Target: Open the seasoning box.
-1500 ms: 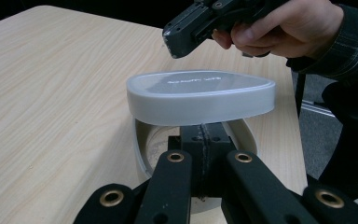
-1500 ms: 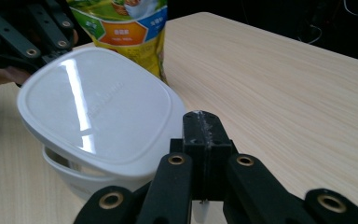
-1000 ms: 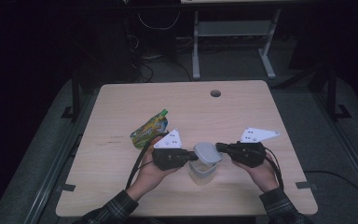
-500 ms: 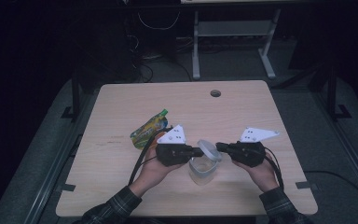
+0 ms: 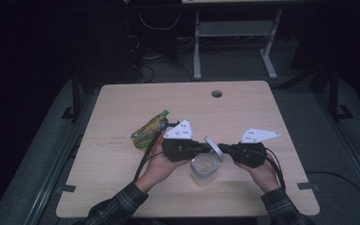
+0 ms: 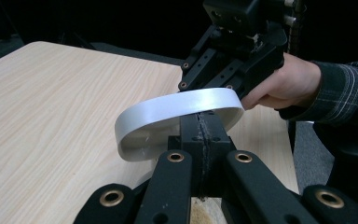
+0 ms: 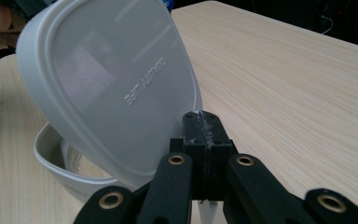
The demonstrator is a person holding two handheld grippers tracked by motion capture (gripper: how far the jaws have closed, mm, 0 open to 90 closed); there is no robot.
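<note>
While the right gripper (image 5: 222, 151) pinches the container's (image 5: 202, 169) rim with closed jaws, the left gripper (image 5: 205, 147) — jaws shut on the white lid (image 5: 212, 145) — has tilted that lid up off the container since a second ago. Near the table's (image 5: 122, 103) front edge, the container now stands largely uncovered — opening looks almost complete.

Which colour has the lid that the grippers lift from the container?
The round plastic lid is translucent white; the right gripper view shows it best.
</note>
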